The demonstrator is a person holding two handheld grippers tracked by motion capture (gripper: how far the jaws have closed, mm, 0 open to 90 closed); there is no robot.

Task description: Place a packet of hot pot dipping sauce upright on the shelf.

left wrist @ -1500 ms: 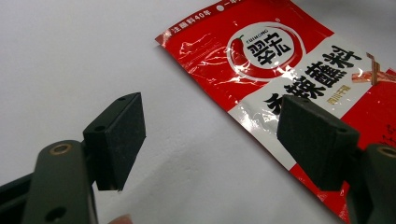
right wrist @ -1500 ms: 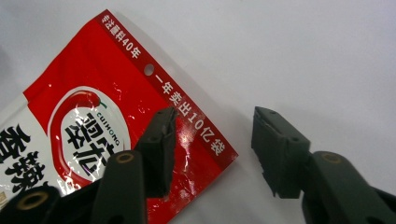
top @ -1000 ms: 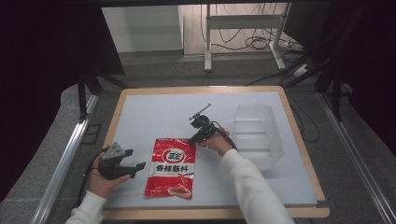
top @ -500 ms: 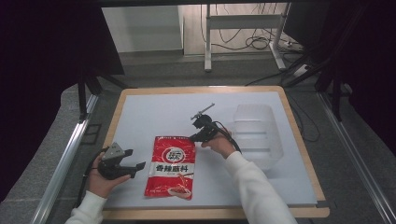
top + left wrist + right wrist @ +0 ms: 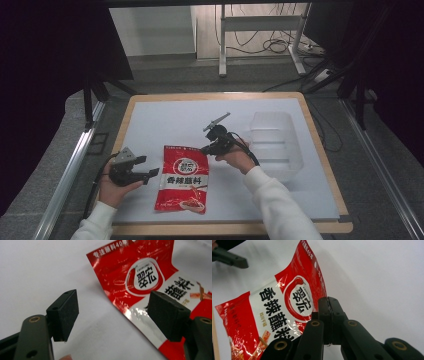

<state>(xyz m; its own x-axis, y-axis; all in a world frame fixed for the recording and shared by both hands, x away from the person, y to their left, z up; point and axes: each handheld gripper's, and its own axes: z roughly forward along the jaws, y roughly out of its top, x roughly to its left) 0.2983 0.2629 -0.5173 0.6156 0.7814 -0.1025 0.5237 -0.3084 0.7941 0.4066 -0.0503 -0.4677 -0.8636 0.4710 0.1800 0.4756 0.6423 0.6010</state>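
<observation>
Count on the table: 1 red seasoning packet, lying flat. 1 clear plastic container, to the right of the packet. 2 handheld grippers: the left gripper left of the packet, the right gripper at the packet's upper right corner.

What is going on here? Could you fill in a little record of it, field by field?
Setting: white table top with a wooden edge
Main item: red snack packet, lying flat, printed side up
Other item: clear plastic bin, at the packet's right, looks empty
Left tool: open, held at the packet's left edge, one jaw over the packet in the left gripper view
Right tool: jaws pressed together, at the packet's upper right corner; whether it pinches the edge I cannot tell
Person: white sleeves, one tool in each hand
</observation>
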